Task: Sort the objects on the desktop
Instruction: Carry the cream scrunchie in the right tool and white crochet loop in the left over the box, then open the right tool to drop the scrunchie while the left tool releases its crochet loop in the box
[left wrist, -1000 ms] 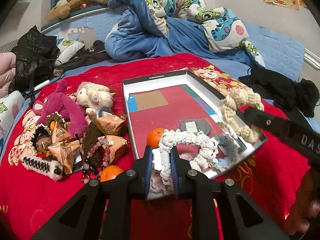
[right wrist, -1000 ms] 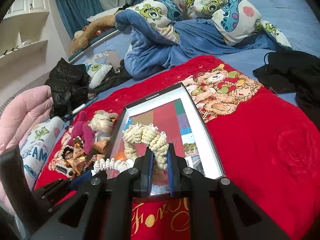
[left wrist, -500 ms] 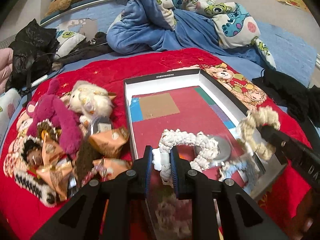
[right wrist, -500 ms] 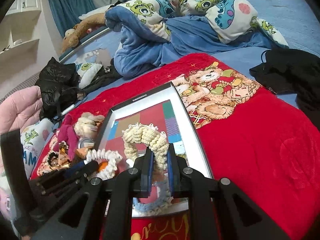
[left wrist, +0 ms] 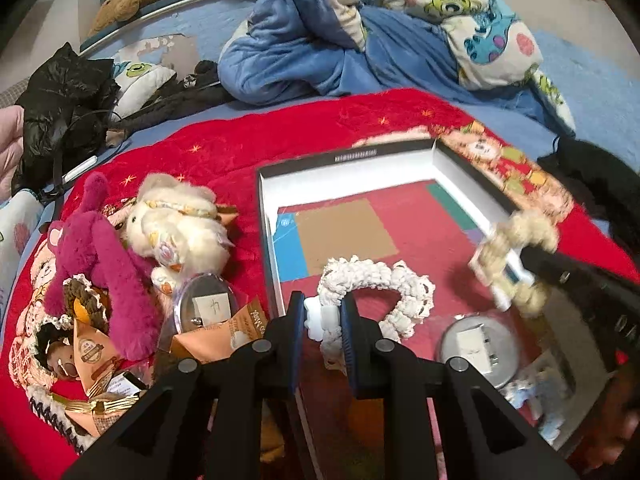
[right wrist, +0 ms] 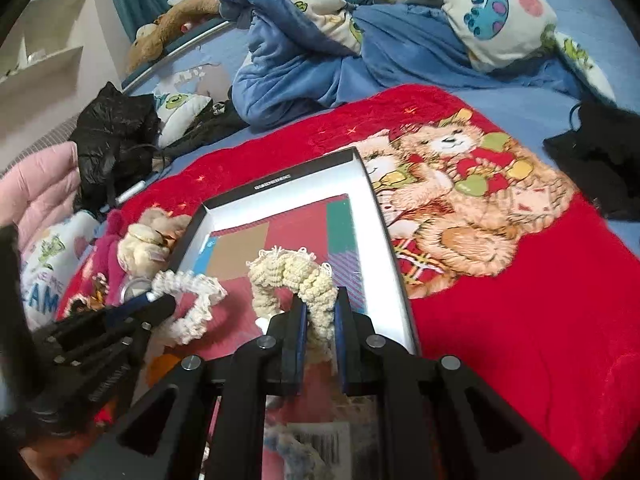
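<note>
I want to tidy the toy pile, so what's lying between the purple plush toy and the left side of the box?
In the left wrist view, a cream plush toy and a round clear badge lie between the purple plush toy and the box.

The left gripper [left wrist: 323, 322] points forward and down, jaws nearly together, clamped on a white scrunchie [left wrist: 376, 292]. Beside it, to its right, the right gripper [right wrist: 320, 316] tilts down likewise, jaws pinched on a cream scrunchie [right wrist: 296, 276]
</note>
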Demonstrator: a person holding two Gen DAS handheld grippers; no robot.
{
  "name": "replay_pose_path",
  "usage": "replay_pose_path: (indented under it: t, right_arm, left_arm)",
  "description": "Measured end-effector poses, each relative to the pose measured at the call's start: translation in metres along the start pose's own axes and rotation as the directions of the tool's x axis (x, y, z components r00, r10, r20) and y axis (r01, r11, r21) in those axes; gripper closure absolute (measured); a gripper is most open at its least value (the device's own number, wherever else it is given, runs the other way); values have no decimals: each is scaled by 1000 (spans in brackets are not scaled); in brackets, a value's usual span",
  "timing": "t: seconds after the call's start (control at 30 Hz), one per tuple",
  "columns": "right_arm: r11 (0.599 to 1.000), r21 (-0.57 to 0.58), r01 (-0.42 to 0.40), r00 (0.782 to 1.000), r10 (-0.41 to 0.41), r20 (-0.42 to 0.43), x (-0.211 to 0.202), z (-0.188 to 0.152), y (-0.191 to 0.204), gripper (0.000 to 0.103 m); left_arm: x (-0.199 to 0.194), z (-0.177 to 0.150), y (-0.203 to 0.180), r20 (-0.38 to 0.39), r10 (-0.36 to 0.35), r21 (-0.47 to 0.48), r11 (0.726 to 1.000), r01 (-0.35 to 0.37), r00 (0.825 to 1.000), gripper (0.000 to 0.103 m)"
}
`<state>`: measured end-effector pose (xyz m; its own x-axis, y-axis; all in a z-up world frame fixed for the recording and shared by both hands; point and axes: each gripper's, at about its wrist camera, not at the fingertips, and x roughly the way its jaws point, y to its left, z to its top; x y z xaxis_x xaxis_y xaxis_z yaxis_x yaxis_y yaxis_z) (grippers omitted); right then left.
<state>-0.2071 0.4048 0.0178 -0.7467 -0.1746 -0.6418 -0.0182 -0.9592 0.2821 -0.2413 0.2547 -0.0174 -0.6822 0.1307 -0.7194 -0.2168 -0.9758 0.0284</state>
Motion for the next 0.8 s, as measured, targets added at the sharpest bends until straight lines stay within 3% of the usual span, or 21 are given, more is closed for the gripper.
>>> replay_pose_path:
  t: [0.27, 0.37, 0.67, 0.8]
  right_arm:
    - [999, 5, 54, 997, -54, -55, 12, 0, 0, 90]
    - [993, -27, 112, 991, -113, -75, 18, -1, 5, 90]
    - [983, -54, 178, 981, -182, -73, 22, -5, 8, 89]
    - [985, -55, 163, 984, -167, -65, 21, -6, 9, 85]
  left_arm:
    - [5, -3, -8, -22, 22, 37, 999, -21, 1000, 85]
    - [6, -3, -8, -24, 25, 33, 999, -25, 999, 85]
    - [7, -8, -13, -25, 37, 60, 998, -36, 999, 84]
    - [6, -9, -15, -21, 41, 80, 996, -39, 999, 84]
